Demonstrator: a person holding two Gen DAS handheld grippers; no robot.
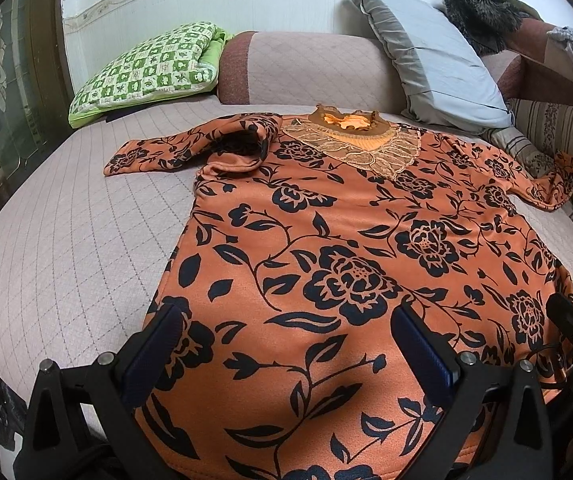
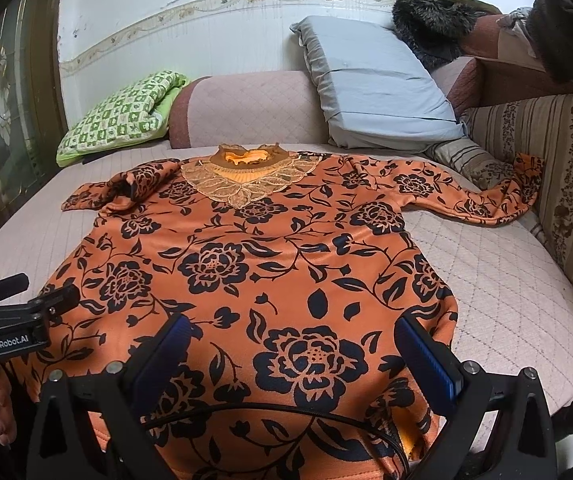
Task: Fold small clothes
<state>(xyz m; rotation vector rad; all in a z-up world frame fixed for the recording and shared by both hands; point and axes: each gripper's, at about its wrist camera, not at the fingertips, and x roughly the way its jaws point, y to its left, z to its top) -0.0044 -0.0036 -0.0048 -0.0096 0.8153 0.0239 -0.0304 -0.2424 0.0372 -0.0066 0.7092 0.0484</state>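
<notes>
So there's an orange long-sleeved top with a black flower print [image 1: 326, 248] spread flat, front up, on a pinkish quilted bed cover [image 1: 66, 248], hem at the near edge and lace collar [image 1: 350, 140] toward the far edge. One sleeve is bunched up by the shoulder, the other stretches toward a striped cushion [image 2: 558, 184]. Left gripper [image 1: 286, 344] and right gripper [image 2: 290, 352] both hover over the hem, fingers spread wide, holding nothing.

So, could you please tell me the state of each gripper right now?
Left gripper: open, holding nothing, above the orange top.
Right gripper: open, holding nothing.
</notes>
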